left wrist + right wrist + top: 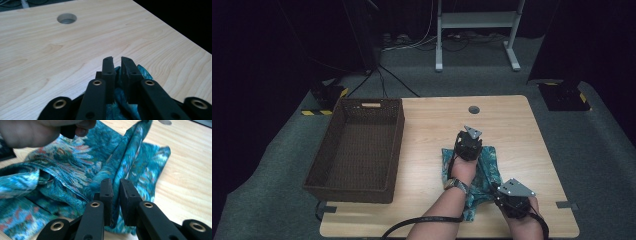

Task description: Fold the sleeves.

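Both grippers, left [117, 60] and right [115, 182], barely parted, pinch unlabelled teal cloth [75, 170] on the table [50, 50].

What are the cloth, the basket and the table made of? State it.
Cloth: thin woven fabric, slight sheen, printed teal pattern; it folds softly. Basket: dark brown wicker or similar weave, matte. Table: pale wood or wood-look laminate; grain lines show.

Right gripper [115, 195] jaws narrowly parted around a fold of teal patterned cloth [75, 170], hand [37, 132] above, wooden table [185, 182]
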A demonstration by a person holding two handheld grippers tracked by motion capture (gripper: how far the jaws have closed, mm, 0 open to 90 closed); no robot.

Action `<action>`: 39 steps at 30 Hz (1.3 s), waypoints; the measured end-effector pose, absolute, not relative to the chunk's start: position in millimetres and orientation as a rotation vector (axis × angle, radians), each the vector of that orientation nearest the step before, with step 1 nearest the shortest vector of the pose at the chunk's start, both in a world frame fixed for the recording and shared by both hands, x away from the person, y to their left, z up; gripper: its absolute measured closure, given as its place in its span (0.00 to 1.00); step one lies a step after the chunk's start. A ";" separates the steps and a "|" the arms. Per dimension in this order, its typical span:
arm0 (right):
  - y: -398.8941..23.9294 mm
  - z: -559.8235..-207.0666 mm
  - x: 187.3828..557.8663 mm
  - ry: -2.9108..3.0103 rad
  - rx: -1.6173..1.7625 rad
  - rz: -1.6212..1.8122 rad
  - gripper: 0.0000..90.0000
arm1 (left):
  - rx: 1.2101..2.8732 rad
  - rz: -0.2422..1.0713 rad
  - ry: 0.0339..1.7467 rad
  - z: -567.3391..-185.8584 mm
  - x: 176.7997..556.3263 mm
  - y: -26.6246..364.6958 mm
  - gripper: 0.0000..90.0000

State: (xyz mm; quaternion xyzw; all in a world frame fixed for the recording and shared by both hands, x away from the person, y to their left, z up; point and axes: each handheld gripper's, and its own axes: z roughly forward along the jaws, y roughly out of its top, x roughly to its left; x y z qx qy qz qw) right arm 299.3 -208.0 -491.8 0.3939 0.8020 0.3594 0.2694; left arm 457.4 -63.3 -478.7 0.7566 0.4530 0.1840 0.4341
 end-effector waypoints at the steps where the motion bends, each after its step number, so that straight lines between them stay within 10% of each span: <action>1: -209.4 -493.0 298.8 2.161 1.065 0.969 0.90 | 1.880 0.452 1.124 -478.5 456.7 -64.2 0.87; 17: -226.4 -498.8 291.7 2.132 1.115 1.007 0.71 | 1.861 0.424 1.094 -466.7 445.6 -30.0 0.45; 39: -233.0 -506.3 291.1 2.160 1.140 0.998 0.63 | 1.910 0.432 1.031 -463.3 388.2 18.4 0.35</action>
